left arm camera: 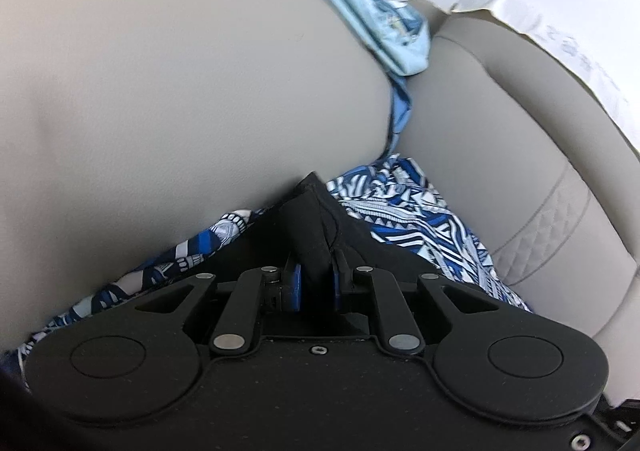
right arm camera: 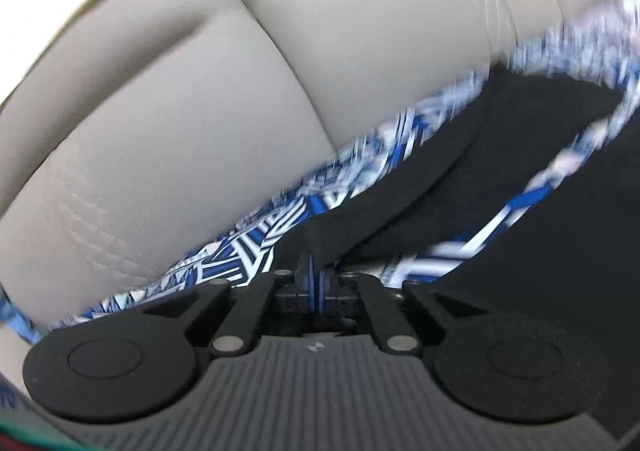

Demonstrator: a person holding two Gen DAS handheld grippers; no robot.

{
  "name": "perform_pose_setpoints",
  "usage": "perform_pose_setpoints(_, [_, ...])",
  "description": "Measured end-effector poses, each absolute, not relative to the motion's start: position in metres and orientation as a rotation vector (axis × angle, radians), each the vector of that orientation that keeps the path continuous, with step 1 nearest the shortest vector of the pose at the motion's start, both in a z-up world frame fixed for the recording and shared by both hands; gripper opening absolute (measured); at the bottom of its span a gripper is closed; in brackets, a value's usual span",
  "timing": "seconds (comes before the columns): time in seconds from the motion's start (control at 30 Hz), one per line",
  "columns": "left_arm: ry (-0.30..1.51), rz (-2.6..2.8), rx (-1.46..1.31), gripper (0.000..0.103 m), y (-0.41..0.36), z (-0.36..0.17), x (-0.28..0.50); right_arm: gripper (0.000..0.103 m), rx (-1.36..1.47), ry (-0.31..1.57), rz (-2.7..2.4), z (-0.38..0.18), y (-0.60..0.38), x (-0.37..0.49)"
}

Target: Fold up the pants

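Observation:
The pants [left arm camera: 416, 219] are blue, white and black patterned with a black waistband. In the left wrist view my left gripper [left arm camera: 316, 275] is shut on a fold of the black waistband [left arm camera: 316, 219], close to a beige sofa cushion. In the right wrist view my right gripper [right arm camera: 314, 283] is shut on the pants' edge [right arm camera: 240, 259]; the patterned hem [right arm camera: 532, 187] loops up to the right around black inner fabric [right arm camera: 520, 123]. The view is motion-blurred.
Beige leather sofa cushions [left arm camera: 180, 71] [right arm camera: 180, 111] fill both views. A light blue garment [left arm camera: 360, 7] lies in the crease between cushions. White patterned cloth [left arm camera: 560, 35] drapes over the sofa at upper right.

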State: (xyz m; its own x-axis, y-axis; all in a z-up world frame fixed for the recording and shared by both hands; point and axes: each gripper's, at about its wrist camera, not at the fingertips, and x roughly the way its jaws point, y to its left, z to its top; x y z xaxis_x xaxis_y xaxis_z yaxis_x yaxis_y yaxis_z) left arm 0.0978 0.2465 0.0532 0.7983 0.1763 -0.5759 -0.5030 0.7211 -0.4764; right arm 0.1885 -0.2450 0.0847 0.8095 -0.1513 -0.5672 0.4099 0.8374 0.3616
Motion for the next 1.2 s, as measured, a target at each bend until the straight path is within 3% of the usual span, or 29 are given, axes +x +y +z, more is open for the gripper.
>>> perform_pose_setpoints(0.17, [0.535, 0.418, -0.593, 0.013, 0.236, 0.059, 0.075, 0.005, 0.4, 0.486, -0.295, 0.096, -0.241, 0.118])
perform_pose_setpoints(0.5, [0.63, 0.542, -0.537, 0.013, 0.24, 0.047, 0.044, 0.008, 0.208, 0.47, -0.309, 0.053, -0.215, 0.005])
perform_pose_setpoints(0.63, [0.652, 0.562, -0.509, 0.013, 0.236, 0.037, 0.043, 0.016, 0.13, 0.469, -0.323, 0.044, -0.217, 0.006])
perform_pose_setpoints(0.67, [0.651, 0.566, -0.497, 0.014, 0.234, 0.036, 0.043, 0.029, 0.129, 0.47, -0.329, 0.044, -0.219, 0.008])
perform_pose_setpoints(0.7, [0.652, 0.568, -0.489, 0.014, 0.233, 0.035, 0.043, 0.033, 0.133, 0.475, -0.34, 0.043, -0.226, 0.012])
perform_pose_setpoints(0.83, [0.654, 0.572, -0.492, 0.016, 0.233, 0.033, 0.043, 0.038, 0.133, 0.475, -0.39, 0.042, -0.248, 0.024])
perform_pose_setpoints(0.9, [0.652, 0.575, -0.493, 0.016, 0.234, 0.033, 0.043, 0.037, 0.117, 0.462, -0.436, 0.044, -0.259, 0.027])
perform_pose_setpoints(0.93, [0.652, 0.578, -0.492, 0.017, 0.235, 0.032, 0.043, 0.017, 0.093, 0.464, -0.494, 0.044, -0.267, 0.031])
perform_pose_setpoints(0.97, [0.651, 0.581, -0.491, 0.017, 0.236, 0.032, 0.043, 0.014, 0.087, 0.481, -0.548, 0.044, -0.278, 0.035])
perform_pose_setpoints(1.2, [0.644, 0.6, -0.436, 0.018, 0.227, 0.031, 0.045, 0.018, 0.325, 0.472, -0.569, 0.058, -0.383, 0.036])
